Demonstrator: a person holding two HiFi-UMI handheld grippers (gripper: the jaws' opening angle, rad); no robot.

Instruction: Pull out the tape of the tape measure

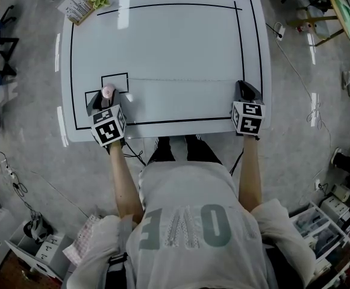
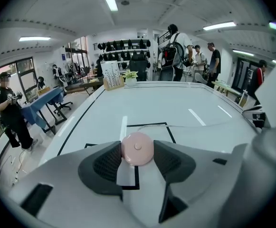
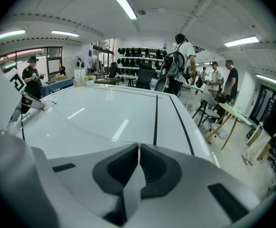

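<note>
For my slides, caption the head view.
Left claw grips pink tape measure; right claw holds its tape pulled out across the white table.

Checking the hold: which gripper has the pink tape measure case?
The left gripper, clamped around the pink case; the right gripper pinches only the thin tape.

We see a small, round, pale-pink tape measure [image 1: 108, 91] lying flat at the left of the white table [image 1: 181, 35]. Its face, with a central button, points up, and the left gripper [image 1: 105, 100] clamps its sides. Its thin tape [image 1: 181, 80] is drawn out straight and taut to the right, its end pinched in the right gripper [image 1: 245, 93].
</note>
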